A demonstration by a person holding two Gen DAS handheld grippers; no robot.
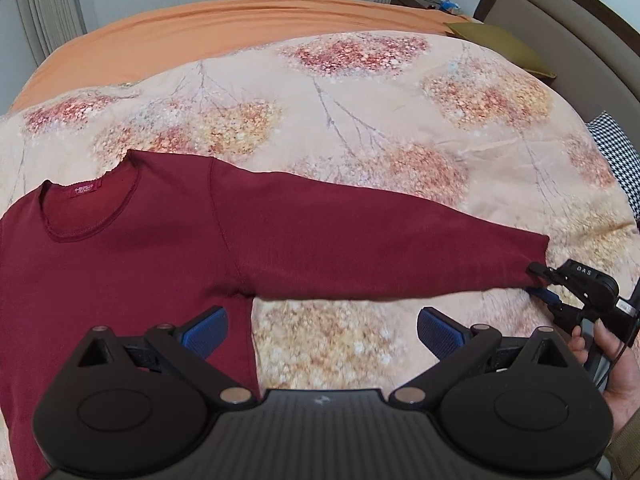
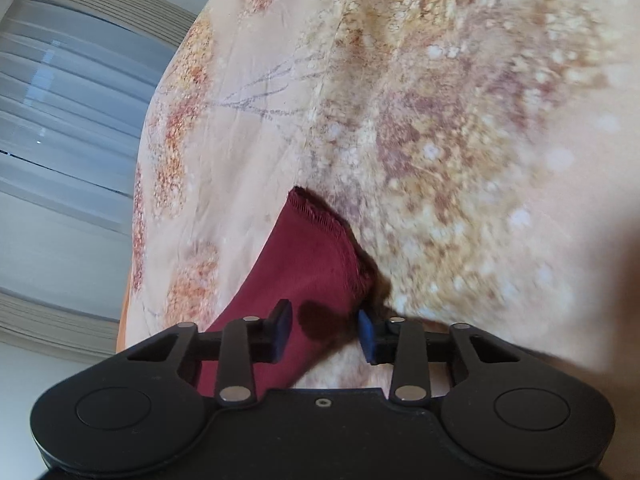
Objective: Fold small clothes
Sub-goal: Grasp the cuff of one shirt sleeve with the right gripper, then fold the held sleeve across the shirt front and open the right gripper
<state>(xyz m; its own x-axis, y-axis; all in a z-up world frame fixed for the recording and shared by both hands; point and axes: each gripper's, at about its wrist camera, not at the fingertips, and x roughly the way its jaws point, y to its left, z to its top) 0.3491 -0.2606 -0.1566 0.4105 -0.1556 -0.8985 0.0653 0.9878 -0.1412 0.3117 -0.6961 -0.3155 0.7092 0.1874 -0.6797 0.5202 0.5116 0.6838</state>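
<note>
A dark red long-sleeved top [image 1: 120, 264] lies flat on a floral duvet [image 1: 360, 128], neck to the left, one sleeve [image 1: 380, 252] stretched out to the right. My left gripper [image 1: 322, 330] is open and empty, hovering over the armpit and side seam. My right gripper [image 1: 538, 280] is at the sleeve's cuff. In the right wrist view the cuff [image 2: 316, 248] lies between the blue pads of my right gripper [image 2: 325, 332], which stand apart with a gap on each side of the cloth.
An orange sheet [image 1: 200, 28] covers the far side of the bed. An olive pillow [image 1: 500, 44] and a headboard [image 1: 580, 28] are at the right, with a houndstooth cloth [image 1: 616, 156]. Curtains [image 2: 60, 120] hang beyond the bed.
</note>
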